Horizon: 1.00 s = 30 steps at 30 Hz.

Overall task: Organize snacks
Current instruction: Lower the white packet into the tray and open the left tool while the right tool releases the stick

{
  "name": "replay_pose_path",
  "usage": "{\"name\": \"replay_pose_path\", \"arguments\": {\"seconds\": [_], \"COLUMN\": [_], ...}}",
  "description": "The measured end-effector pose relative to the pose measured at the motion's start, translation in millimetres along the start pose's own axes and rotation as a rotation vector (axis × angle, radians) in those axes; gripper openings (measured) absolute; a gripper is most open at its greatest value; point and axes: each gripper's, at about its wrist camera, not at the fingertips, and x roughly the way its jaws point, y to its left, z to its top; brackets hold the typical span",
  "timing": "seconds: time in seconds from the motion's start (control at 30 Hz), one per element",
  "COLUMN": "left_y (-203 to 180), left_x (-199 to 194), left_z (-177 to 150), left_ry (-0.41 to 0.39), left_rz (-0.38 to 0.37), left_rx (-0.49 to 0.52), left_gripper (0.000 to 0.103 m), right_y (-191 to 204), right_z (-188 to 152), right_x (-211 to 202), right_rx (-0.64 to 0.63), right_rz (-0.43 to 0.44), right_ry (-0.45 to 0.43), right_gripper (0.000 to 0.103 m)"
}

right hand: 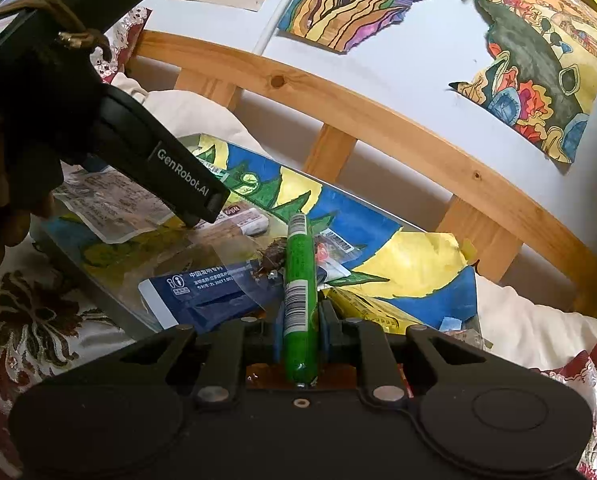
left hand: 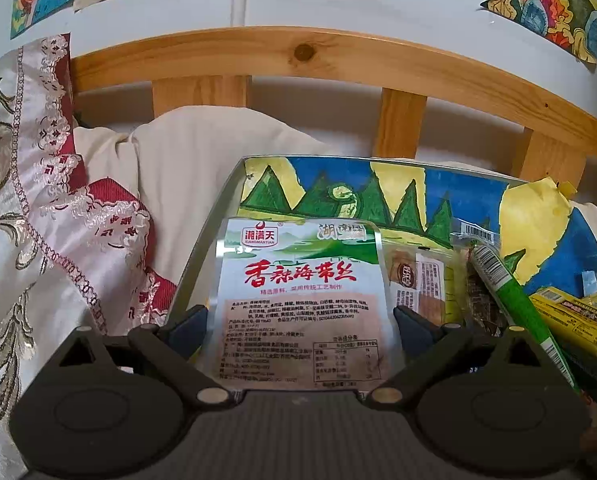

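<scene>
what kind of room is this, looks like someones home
Most likely a bedroom, with the work done on a bed: a slatted pine headboard, a cream pillow, an embroidered satin bedspread and hand-coloured drawings taped to the white wall.

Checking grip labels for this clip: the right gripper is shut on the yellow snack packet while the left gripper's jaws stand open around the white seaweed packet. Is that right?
One detail is wrong. The right gripper is shut on the green tube, not the yellow snack packet, which lies loose beside it, as the right wrist view shows. The left gripper does stand open around the white seaweed packet.
</scene>
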Motion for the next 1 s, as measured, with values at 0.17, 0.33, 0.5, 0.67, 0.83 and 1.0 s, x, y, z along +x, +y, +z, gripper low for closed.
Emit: {"name": "replay_pose_path", "arguments": {"seconds": [0.17, 0.33, 0.5, 0.67, 0.83, 1.0], "left_y": [0.6, 1.0, 5.0, 9.4, 15.1, 19.3], "left_x": [0.6, -0.9, -1.6, -6.2, -16.7, -32.6], "left_z": [0.1, -0.7, -1.5, -2.9, -2.9, 0.0], "left_ry": [0.01, 0.01, 0.019, 0.026, 0.017, -0.006], "left_rz": [0.001, 0.008, 0.007, 0.004, -0.007, -0.026], "left_rx": [-0.016, -0.028, -0.041, -0.048, -0.063, -0.076], "left_gripper": [0.099, 0.101, 0.102, 0.102, 0.102, 0.102], "right_y": [0.0, 0.3, 1.1, 2.7, 3.0, -1.3], "right_z": [0.1, -0.1, -0.3, 0.6, 2.8, 8.6], "right_x": [0.1, -1.3, -3.2, -7.3, -13.4, -23.8], "right_rx": [-0.003, -0.008, -0.016, -0.027, -0.032, -0.007], "right_rz": [-0.006, -0.01, -0.012, -0.017, -0.032, -0.041], "right_ry": [-0.003, -0.011, -0.019, -0.044, -0.073, -0.098], "right_gripper": [0.024, 0.033, 0.041, 0.055, 0.068, 0.077]}}
